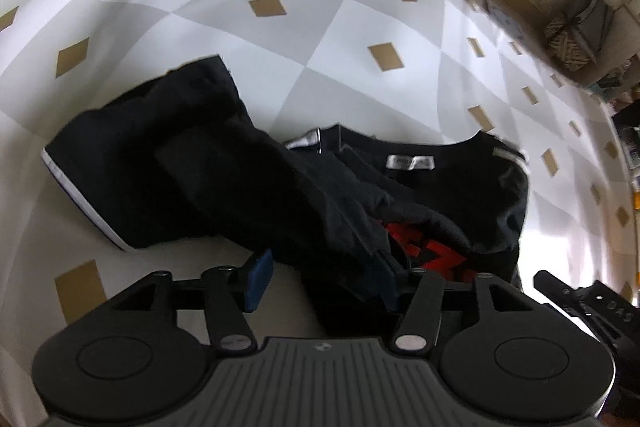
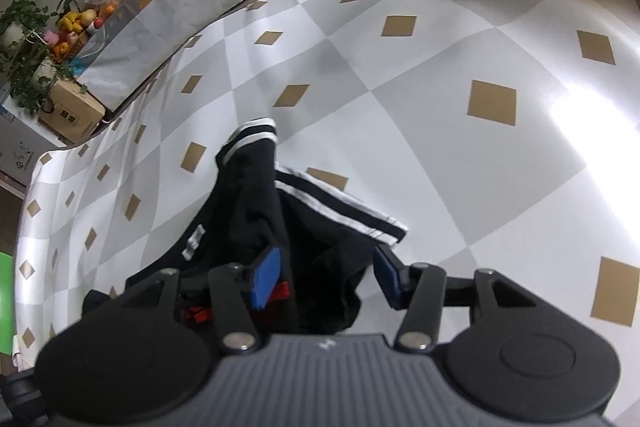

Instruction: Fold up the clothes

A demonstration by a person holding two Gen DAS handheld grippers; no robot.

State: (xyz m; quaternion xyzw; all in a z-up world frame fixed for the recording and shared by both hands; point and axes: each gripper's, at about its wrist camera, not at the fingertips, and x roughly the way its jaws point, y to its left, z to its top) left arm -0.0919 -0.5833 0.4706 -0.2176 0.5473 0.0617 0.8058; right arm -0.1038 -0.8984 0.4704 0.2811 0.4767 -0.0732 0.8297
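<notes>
My left tongs (image 1: 320,281) stand parted over a black T-shirt (image 1: 440,187) that lies crumpled on the checked grey-and-white tablecloth (image 1: 280,39) with tan diamonds. The left blue pad (image 1: 258,281) is clear of the cloth; the right-hand pad is buried under a dark fold, so I cannot tell whether it presses the fabric. Ahead of these tongs lie the collar with its white label (image 1: 410,163) and a red print (image 1: 432,247); a sleeve with white trim (image 1: 80,195) spreads off to their left.

My right tongs (image 2: 326,277) are released too, both blue pads (image 2: 266,277) showing with a ridge of the same garment (image 2: 256,203) bunched in the gap, neither pad seen squeezing it. The striped cuff (image 2: 256,133) points away ahead of them, and a second white-striped edge (image 2: 344,211) runs off ahead and to the right.
</notes>
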